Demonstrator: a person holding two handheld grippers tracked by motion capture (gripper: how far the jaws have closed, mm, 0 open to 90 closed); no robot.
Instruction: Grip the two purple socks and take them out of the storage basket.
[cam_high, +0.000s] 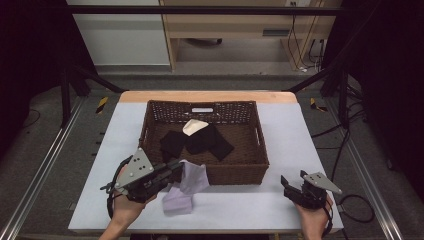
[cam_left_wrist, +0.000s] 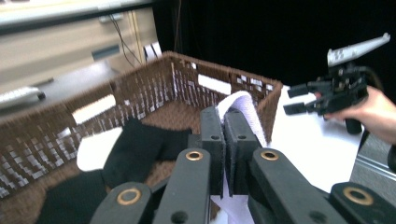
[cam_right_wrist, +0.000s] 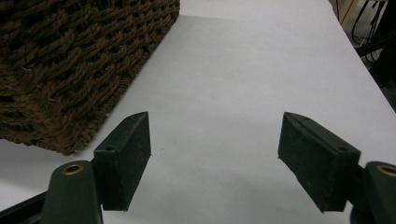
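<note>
Pale cloth (cam_high: 187, 186) is pinched by the left gripper (cam_left_wrist: 223, 122) fingers, draped over the basket (cam_high: 235, 172) front wall at 7 o'clock, its tail on the tabletop (cam_high: 250, 200). Soft, light, floppy; best gripped at an edge. Right gripper (cam_right_wrist: 215, 140) fingers spread, empty.

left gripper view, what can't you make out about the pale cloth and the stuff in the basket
- Pale cloth, left gripper view: the left claw is shut on it and covers its lower part; its full shape cannot be told.
- Black cloths in the basket, left gripper view: blurred and cut off by the bottom edge.
- Black cloths, high view: overlapping and dark, so their count is unclear.
</note>
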